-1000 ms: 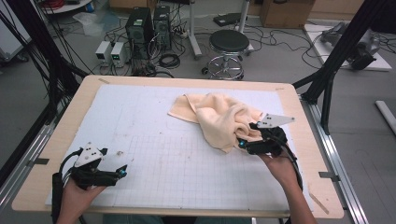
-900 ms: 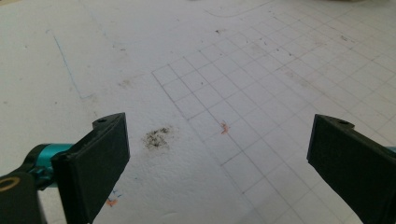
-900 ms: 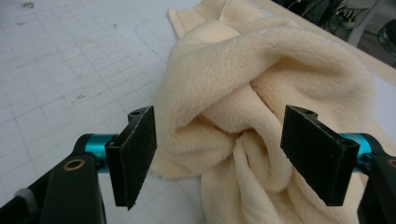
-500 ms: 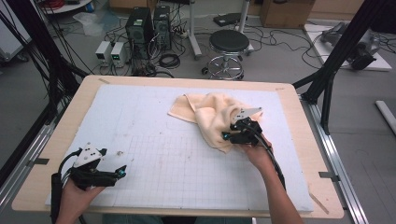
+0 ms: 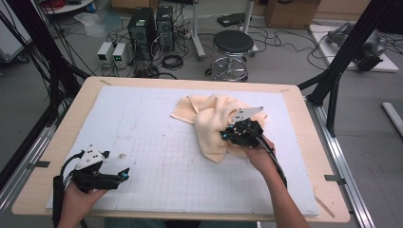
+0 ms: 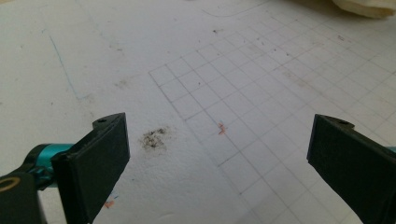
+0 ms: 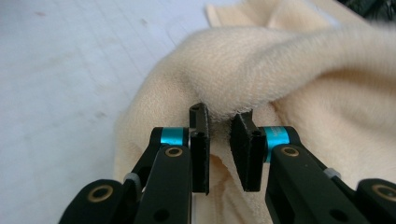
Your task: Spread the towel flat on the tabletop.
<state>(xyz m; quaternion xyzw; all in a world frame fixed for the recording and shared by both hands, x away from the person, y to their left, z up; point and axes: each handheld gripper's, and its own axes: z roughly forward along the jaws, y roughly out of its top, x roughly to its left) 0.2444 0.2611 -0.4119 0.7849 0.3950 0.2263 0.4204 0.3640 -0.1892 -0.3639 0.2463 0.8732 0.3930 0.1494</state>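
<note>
A cream cloth (image 5: 209,118) lies crumpled on the right half of the white gridded mat (image 5: 142,123). My right gripper (image 5: 223,135) sits at the cloth's near right side. In the right gripper view its jaws (image 7: 220,126) have just been closing and now pinch a raised fold of the cloth (image 7: 261,60). My left gripper (image 5: 124,175) rests low over the mat's near left corner. In the left gripper view it (image 6: 219,158) stands wide open over bare grid, and a bit of the cloth (image 6: 364,7) shows far off at the top right.
The mat lies on a wooden table (image 5: 57,156) with metal rails along both sides. A stool (image 5: 232,45) and computer boxes (image 5: 151,28) stand on the floor past the far edge. Black frame posts (image 5: 332,80) rise at the table's far corners.
My right gripper slid left across the cloth and its jaws came together on a fold, bunching the fabric leftward. The left gripper kept its place, still open.
</note>
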